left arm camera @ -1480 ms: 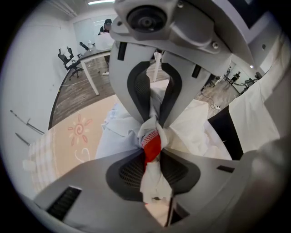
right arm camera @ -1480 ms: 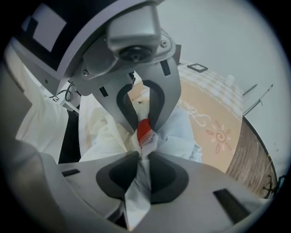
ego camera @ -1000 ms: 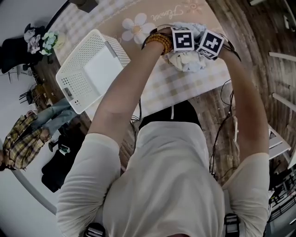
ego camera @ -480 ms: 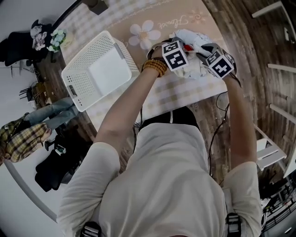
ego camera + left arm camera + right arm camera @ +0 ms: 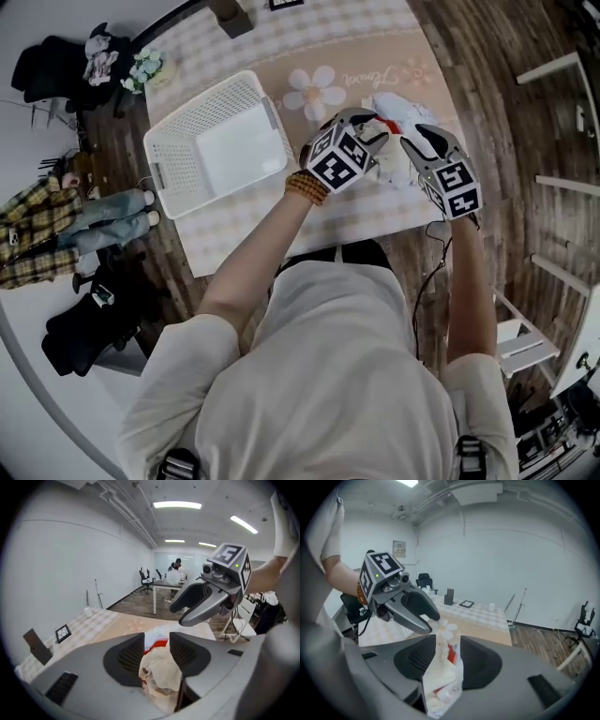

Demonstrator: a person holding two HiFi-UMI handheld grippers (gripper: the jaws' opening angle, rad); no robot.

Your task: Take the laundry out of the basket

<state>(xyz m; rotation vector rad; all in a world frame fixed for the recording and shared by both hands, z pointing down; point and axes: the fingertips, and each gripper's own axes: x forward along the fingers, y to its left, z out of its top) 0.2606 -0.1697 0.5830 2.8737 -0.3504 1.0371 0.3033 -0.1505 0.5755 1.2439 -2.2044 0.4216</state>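
A cursive word [image 5: 373, 73] is printed beside a daisy [image 5: 317, 91] on the beige mat [image 5: 309, 52]; it's too small & turned away for us to read. The cube [image 5: 337, 161] on each gripper carries b/w square markers, blocky patterns in white borders.

The basket [image 5: 192, 117] is white plastic, rectangular w/ rounded corners. Its walls are perforated in a fine grid and its smooth solid floor is in full view. It sits on the surface [image 5: 356, 211], which wears a pale checked cloth under the mat.

The laundry [image 5: 398, 108] is out of the basket & well apart from it, to the right. It's a soft crumpled heap of white/cream fabric w/ a red patch, at the mat's right end beneath both grippers.

L hand-held gripper [image 5: 157, 637]: smooth grey moulded shells w/ dark ribbed pads. The jaws stand apart and have just been opening. Cream fabric shows in the gap; we can't tell whether it touches the pads.

R hand-held gripper [image 5: 448, 639]: same build, jaws likewise apart & just been opening. A fold of white fabric w/ red shows in the gap.

A bracelet [image 5: 307, 186] of round brown beads rings the left wrist.
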